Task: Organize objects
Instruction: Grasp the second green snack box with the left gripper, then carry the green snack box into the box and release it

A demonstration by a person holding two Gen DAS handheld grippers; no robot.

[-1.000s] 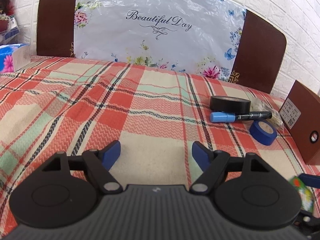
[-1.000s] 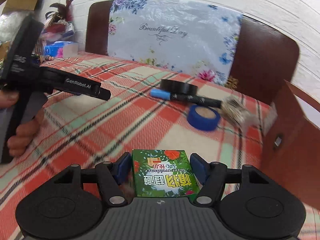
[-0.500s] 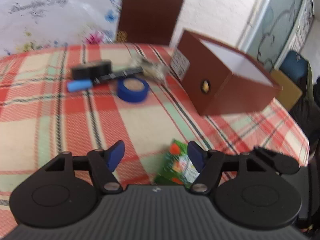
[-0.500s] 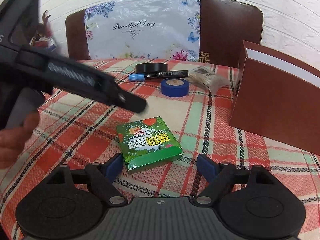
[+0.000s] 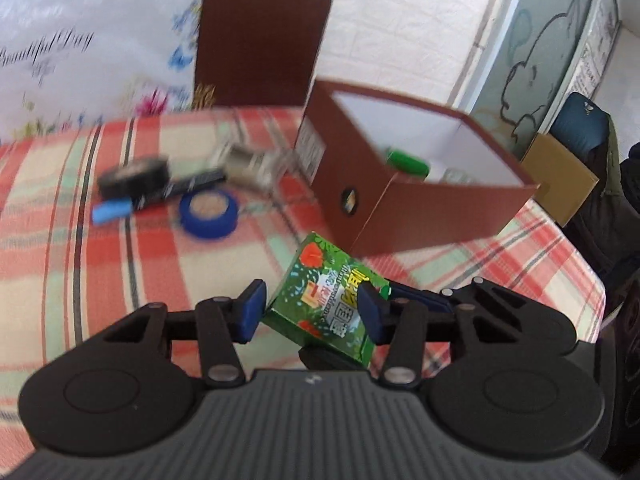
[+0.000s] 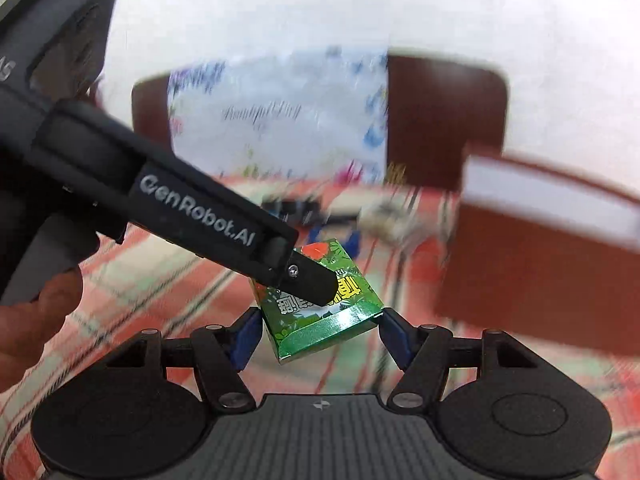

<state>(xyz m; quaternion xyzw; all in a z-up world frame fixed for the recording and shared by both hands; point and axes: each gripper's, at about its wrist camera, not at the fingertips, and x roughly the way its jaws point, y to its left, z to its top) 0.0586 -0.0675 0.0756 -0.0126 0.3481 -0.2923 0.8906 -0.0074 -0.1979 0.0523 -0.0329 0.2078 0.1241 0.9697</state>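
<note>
The green box (image 5: pixel 326 304) sits tilted between the two claws, lifted off the checked cloth of the desk (image 5: pixel 60 248), near the desk's right edge and just in front of the brown box (image 5: pixel 404 216); the left claw (image 5: pixel 310 312) is closing with the green box between its blue pads, the left pad at the box's lower corner and the right pad against its printed face, though I cannot tell whether both press firmly; in the right wrist view the right claw (image 6: pixel 320 332) is also closing around the same green box (image 6: pixel 320 320), its pads just at the box's two lower corners, and firm contact cannot be told; the left claw's black finger (image 6: pixel 308 280) lies across the top of the box there, and a person's hand (image 6: pixel 36 320) holds that tool's handle at the left; the brown box stands open, white inside, with a green thing (image 5: pixel 406 162) lying in it; toward the far side of the desk, blurred, lie a blue tape roll (image 5: pixel 209 214), a black tape roll (image 5: pixel 134 176), a marker with a blue cap (image 5: pixel 160 198) and a pale crumpled packet (image 5: pixel 250 164)
</note>
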